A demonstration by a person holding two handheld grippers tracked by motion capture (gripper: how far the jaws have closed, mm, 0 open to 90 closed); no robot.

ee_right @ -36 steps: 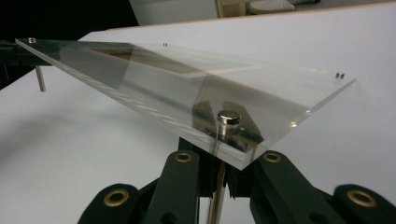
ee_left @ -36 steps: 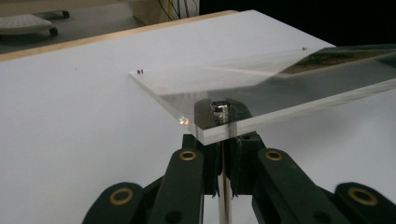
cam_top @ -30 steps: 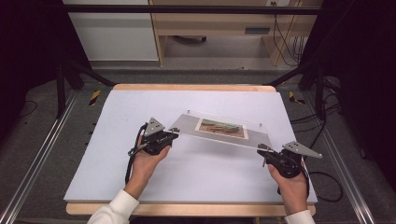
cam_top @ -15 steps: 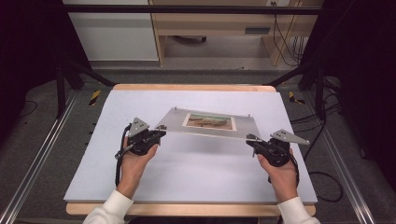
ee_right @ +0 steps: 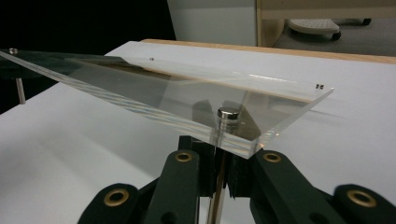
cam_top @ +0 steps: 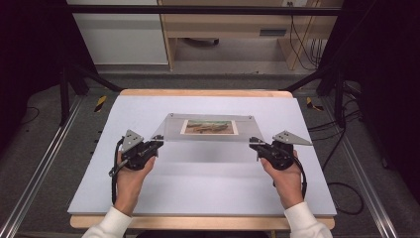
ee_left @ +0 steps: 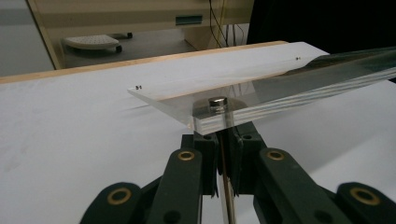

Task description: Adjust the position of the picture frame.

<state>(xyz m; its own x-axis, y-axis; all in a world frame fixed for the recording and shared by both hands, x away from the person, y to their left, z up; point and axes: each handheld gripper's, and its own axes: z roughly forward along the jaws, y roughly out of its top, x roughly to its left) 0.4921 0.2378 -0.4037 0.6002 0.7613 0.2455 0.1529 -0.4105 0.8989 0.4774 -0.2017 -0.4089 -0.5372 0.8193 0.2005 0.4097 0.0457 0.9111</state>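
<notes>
A clear acrylic frame with a small landscape picture inside it is held above the desk, between the two grippers. The left gripper is closed on a thin metal post at the near left corner of the frame. The right gripper is closed in the same way on the post at the near right corner. In both gripper views the post stands upright between the black jaws, and a round silver cap sits on top of the frame above it. The near edge of the frame is raised. Whether the far edge touches the white desk surface or hangs just over it cannot be told. The frame lies about in the middle of the desk, a little to the far side.
</notes>
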